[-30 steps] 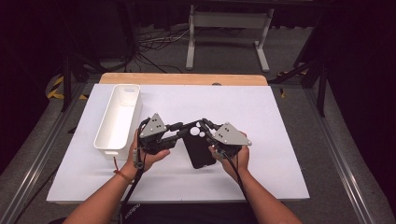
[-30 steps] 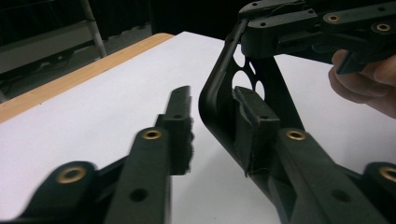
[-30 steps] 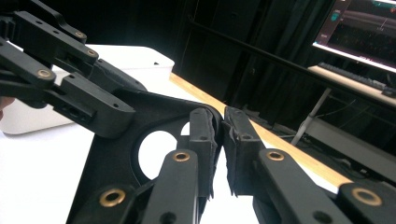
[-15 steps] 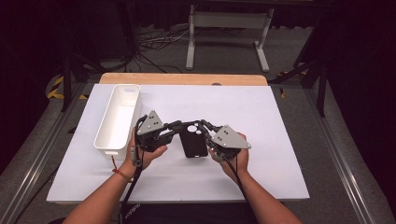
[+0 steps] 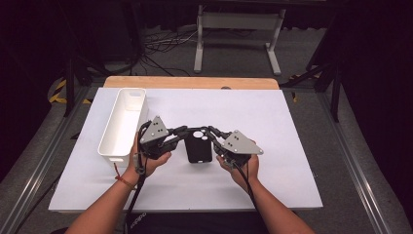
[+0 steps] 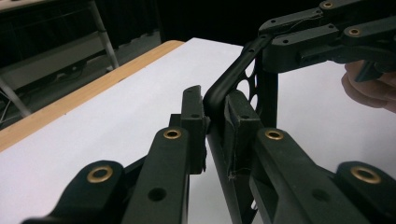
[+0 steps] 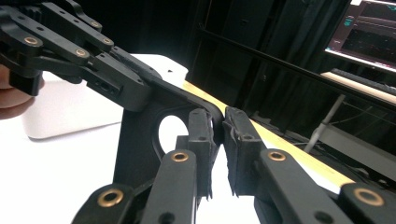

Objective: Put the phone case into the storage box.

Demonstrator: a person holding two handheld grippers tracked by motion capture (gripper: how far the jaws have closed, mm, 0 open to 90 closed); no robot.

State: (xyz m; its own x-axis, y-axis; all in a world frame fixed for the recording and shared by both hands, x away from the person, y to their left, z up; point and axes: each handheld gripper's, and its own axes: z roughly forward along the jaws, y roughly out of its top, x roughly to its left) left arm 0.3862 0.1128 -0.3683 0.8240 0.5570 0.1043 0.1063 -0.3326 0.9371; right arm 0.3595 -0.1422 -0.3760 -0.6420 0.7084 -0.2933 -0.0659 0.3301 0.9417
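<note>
A black phone case (image 5: 198, 148) with round camera cutouts hangs between my two grippers over the middle of the white table (image 5: 272, 122). My left gripper (image 5: 183, 132) is shut on its upper left corner, and the jaws pinch the case (image 6: 243, 79) rim in the left gripper view (image 6: 215, 119). My right gripper (image 5: 213, 132) is shut on the upper right corner. The right gripper view shows its own pads (image 7: 218, 126) clamped on the case (image 7: 140, 140) edge, with the left gripper (image 7: 70, 46) on the far side. Whether the case touches the table I cannot tell.
A long white bin (image 5: 122, 124) stands at the left of the table, close to the left hand. A wooden strip (image 5: 190, 82) runs along the far table edge. Beyond it are a metal stand (image 5: 234, 29) and cables on the floor.
The case has shifted a little to the left and away from the person and turned straighter. Both grippers moved with it and stayed shut on it.
</note>
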